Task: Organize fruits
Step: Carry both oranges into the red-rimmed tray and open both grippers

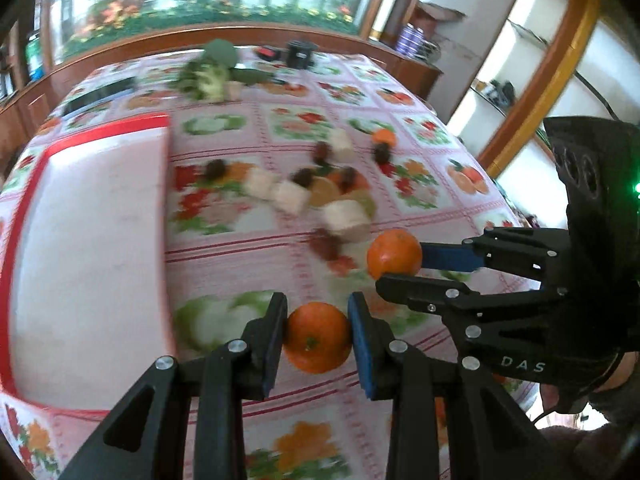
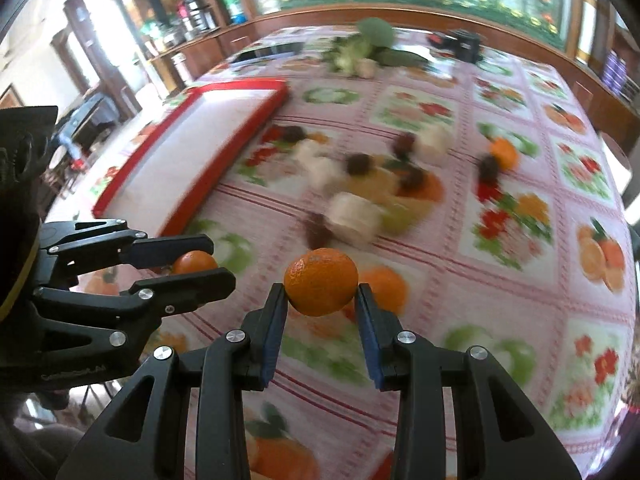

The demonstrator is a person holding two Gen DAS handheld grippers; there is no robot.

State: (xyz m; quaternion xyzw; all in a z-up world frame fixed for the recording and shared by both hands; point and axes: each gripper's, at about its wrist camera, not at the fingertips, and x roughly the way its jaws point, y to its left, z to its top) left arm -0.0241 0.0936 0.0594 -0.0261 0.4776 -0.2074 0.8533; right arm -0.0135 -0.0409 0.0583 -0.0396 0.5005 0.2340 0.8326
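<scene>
Nearest in the left wrist view, the left gripper (image 1: 318, 338) has its blue pads pressed on either side of a small orange (image 1: 318, 337), jaws narrowed to the fruit's width, stem end facing the camera. Just beyond and to its right, the right gripper (image 1: 398, 270) comes in from the side and clamps a second orange (image 1: 394, 254) the same way; the right wrist view confirms that grip, with the fruit pinched at its lower half between the fingertips. Both oranges look lifted clear of the flowered tablecloth (image 1: 248, 256), and both tools point steeply down at it, side by side, the right one lying nearly across the left one's line.

So the step in hand is, by my judgement, the carry: each tong has its fruit and neither has set it down. The likely target is the red-rimmed white tray (image 1: 36, 184), which lies to the left of both grippers and slightly ahead, and shows nothing on the part in view. The next move calls for swinging both loads leftward over the red rim, lowering them onto the tray's floor, and opening only once each fruit rests, since an orange will roll.

Farther ahead of the tongs, blurred pale chunks (image 1: 346, 220) and dark reddish fruits (image 1: 304, 178) lie scattered with one more small orange (image 1: 385, 137). Beyond those is a green vegetable heap (image 1: 208, 74) and a black object (image 1: 301, 54) near the far table edge.
</scene>
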